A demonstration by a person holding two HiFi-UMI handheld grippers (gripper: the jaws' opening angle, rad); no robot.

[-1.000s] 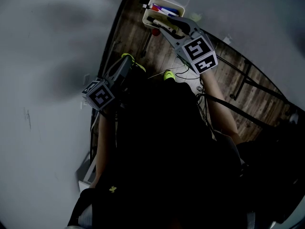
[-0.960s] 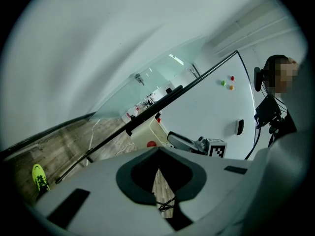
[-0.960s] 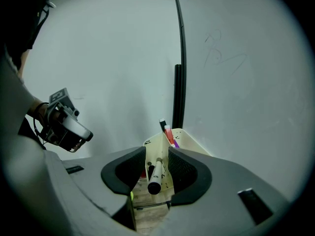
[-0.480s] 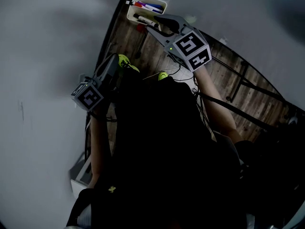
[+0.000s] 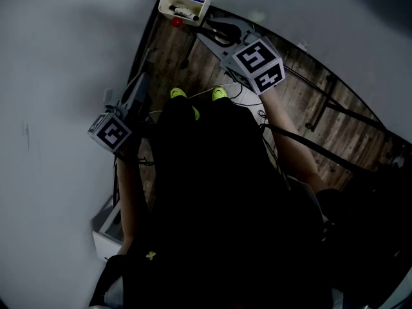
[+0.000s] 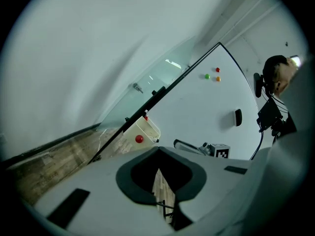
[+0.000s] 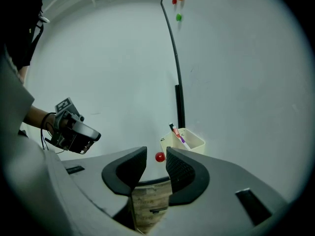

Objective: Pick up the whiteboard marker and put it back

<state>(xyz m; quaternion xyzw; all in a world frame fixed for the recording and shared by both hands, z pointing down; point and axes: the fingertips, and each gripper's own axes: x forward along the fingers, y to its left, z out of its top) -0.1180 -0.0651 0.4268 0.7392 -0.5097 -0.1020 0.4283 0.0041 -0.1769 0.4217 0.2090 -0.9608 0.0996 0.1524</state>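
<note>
Two grippers face the whiteboard (image 7: 236,73). The left gripper's (image 6: 157,151) fingers are pressed together on nothing. Ahead, the black whiteboard marker (image 5: 183,10) lies in the cream holder (image 7: 195,142) at the board's framed edge, so the return looks done. The right gripper's (image 7: 156,152) empty fingers, half apart, have just been closing. Next comes backing off over the open wooden floor (image 5: 302,108).

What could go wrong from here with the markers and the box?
1. The right gripper is empty: its fingers stand apart, nothing between them, and have just been closing. On a reach for the markers in the box, a narrow gap may push one away.
2. The box seems to hang on the board's edge; a bump could knock it off.
3. Cables lie on the floor by the shoes; a step may catch them.
</note>
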